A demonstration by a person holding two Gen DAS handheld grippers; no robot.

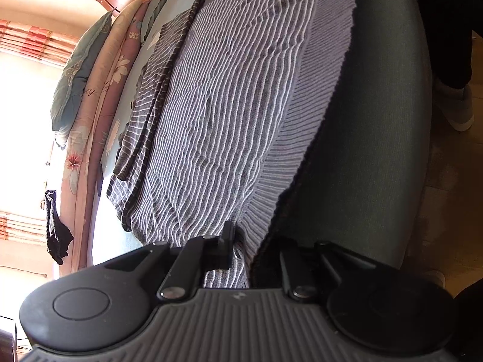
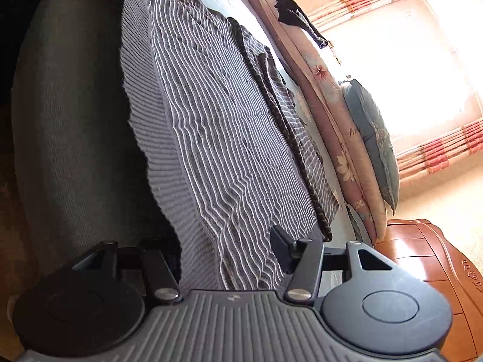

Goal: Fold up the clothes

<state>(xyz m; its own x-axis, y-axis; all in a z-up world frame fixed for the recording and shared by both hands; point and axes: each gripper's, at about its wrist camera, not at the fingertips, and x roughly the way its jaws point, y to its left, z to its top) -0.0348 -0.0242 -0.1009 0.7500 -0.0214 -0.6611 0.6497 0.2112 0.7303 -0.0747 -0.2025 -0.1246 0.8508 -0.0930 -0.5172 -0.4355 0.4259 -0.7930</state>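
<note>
Left gripper [image 1: 241,250] at lower centre, clamped on sweater [image 1: 229,114] hem. Right gripper [image 2: 229,256] at lower centre, gripping opposite hem corner; grasp partly hidden. Sweater spread flat across frame middle on bed [image 1: 377,120], ribbed edge overhanging.
</note>
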